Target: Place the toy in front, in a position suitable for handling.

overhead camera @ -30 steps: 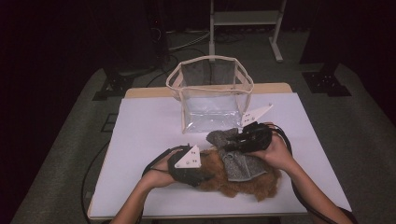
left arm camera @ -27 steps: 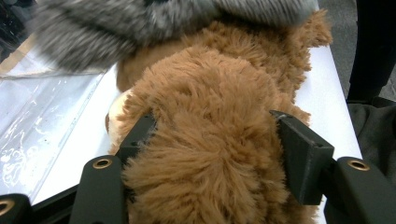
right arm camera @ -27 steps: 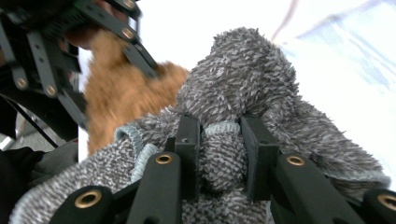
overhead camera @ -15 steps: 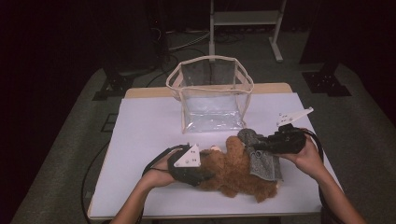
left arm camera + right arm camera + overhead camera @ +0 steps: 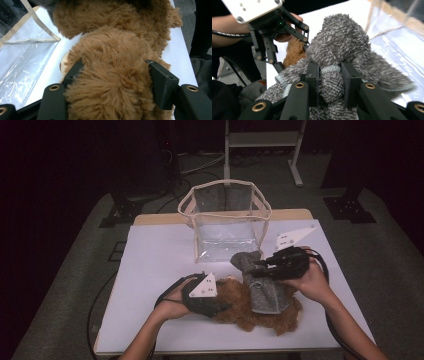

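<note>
Claws are clamped on both soft things: the left claw (image 5: 218,307) is squeezed around the brown furry toy (image 5: 112,82), and the right claw (image 5: 257,266) is pinched on the grey knitted piece (image 5: 337,62) worn by it. The toy is laid near the front edge of the tabletop (image 5: 150,265), before the clear bag (image 5: 225,220). Both look light and squashy, so thick folds are best gripped.

Both grippers, left gripper (image 5: 220,306) and right gripper (image 5: 254,265), are black with brass-coloured screws, pale three-cornered plates and black cables; forearms bare.
</note>
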Demonstrator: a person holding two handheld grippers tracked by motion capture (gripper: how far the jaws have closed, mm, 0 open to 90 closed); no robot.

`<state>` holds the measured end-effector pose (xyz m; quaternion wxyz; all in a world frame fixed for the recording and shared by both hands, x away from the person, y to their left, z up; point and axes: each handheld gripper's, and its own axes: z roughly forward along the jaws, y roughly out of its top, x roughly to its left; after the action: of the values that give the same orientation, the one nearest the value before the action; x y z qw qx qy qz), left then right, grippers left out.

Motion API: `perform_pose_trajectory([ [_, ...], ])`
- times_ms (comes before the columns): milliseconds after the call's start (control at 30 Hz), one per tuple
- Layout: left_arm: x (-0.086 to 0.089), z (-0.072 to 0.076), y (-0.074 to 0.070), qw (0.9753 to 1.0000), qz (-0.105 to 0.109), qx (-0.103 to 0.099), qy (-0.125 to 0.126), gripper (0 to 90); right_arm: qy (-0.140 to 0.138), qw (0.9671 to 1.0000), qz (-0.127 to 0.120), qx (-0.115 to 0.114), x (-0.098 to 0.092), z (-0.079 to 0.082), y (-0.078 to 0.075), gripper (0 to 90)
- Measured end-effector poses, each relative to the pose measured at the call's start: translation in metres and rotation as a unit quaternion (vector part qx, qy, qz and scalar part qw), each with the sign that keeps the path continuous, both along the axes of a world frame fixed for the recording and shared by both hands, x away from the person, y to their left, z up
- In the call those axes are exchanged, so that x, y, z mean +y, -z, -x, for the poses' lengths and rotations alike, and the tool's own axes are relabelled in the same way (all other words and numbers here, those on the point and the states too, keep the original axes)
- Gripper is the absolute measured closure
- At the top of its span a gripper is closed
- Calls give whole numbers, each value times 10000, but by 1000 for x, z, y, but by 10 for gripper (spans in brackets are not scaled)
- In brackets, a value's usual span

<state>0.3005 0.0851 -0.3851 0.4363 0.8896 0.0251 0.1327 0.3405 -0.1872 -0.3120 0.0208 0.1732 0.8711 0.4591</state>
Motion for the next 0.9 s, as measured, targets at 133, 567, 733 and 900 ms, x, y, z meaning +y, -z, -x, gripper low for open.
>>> perform_pose_trajectory([
  [133, -1, 2, 0, 10000, -24, -20, 11, 374, -120, 9989, 408, 183, 26, -11, 20, 703],
  [567, 10, -6, -1, 9994, 172, 202, -240, 267, 327, 9968, 517, 506, -9, -19, 50, 718],
  [733, 16, -12, 3, 9982, 353, 440, -219, 326, 402, 9969, 383, 564, -18, -19, 51, 716],
  [900, 12, -13, 6, 9977, 466, 431, -250, 397, 338, 9989, 43, 332, -17, -11, 30, 711],
])
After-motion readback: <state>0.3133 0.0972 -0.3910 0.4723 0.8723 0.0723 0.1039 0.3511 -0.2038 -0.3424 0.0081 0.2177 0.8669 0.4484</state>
